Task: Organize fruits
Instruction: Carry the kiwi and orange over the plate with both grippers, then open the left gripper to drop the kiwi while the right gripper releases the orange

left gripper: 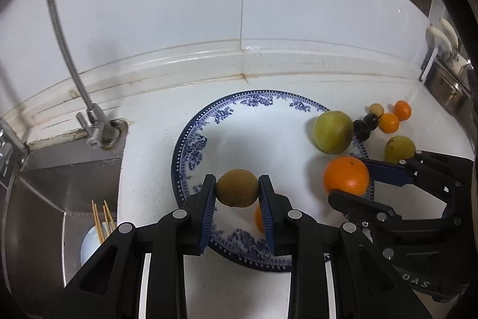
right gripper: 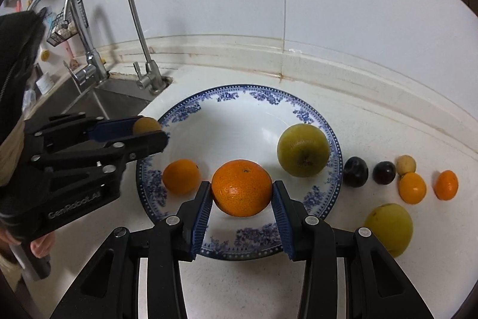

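Note:
My left gripper (left gripper: pixel 237 190) is shut on a brown kiwi (left gripper: pixel 237 187), held over the near left part of the blue-and-white plate (left gripper: pixel 191 139). My right gripper (right gripper: pixel 242 193) is shut on a large orange (right gripper: pixel 242 187) above the plate's (right gripper: pixel 298 109) front. In the right wrist view a small orange (right gripper: pixel 181 176) lies on the plate's left side and a green apple (right gripper: pixel 303 150) on its right rim. The left gripper (right gripper: pixel 149 130) shows there at the plate's left edge with the kiwi (right gripper: pixel 145 125). The right gripper (left gripper: pixel 355 178) appears in the left wrist view holding the orange (left gripper: pixel 346 176).
On the counter right of the plate lie two dark plums (right gripper: pixel 355 171), a small tan fruit (right gripper: pixel 405 164), two small oranges (right gripper: pixel 412 187) and a yellow-green apple (right gripper: pixel 390 229). A sink (left gripper: pixel 44 199) with a tap (left gripper: pixel 95 121) sits left, holding a bowl with chopsticks (left gripper: pixel 101 218).

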A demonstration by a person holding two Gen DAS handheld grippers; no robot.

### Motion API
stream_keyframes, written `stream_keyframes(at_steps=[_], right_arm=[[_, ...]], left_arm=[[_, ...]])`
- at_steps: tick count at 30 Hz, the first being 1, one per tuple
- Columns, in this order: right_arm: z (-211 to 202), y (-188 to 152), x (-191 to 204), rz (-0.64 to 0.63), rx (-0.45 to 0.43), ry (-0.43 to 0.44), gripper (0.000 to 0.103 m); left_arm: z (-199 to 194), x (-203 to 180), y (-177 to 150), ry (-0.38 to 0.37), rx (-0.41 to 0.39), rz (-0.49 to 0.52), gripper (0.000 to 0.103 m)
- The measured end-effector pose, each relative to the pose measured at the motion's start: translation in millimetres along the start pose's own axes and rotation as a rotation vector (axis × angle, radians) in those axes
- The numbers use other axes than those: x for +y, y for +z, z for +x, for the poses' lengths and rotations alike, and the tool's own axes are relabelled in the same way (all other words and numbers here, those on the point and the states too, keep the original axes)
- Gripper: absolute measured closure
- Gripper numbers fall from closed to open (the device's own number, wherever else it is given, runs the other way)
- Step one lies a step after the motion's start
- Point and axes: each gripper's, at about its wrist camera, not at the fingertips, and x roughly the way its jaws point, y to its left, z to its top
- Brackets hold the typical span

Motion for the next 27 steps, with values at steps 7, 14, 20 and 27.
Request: stream_keyframes(at_steps=[7, 14, 20, 27], right_arm=[[8.3, 1.3, -6.7, 0.029, 0.028, 0.002, 0.061], [9.8, 1.6, -10.8, 0.039, 0.035, -0.001, 0.061], [4.5, -2.6, -15.0, 0.049, 0.034, 0.005, 0.060], [-15.2, -1.2, -16.3, 0.047, -0.030, -0.010, 0.046]], left_arm=[[16.6, 1.2, 5.9, -0.026, 0.040, 0.001, 0.074], [14.0, -0.6, 8.0, -0.022, 0.028, -0.004, 0.070], [-2.0, -3.7, 5.4, -0.011, 0.002, -0.024, 0.067], [-28.2, -8.3, 2.7, 0.013, -0.043, -0.051, 0.065]])
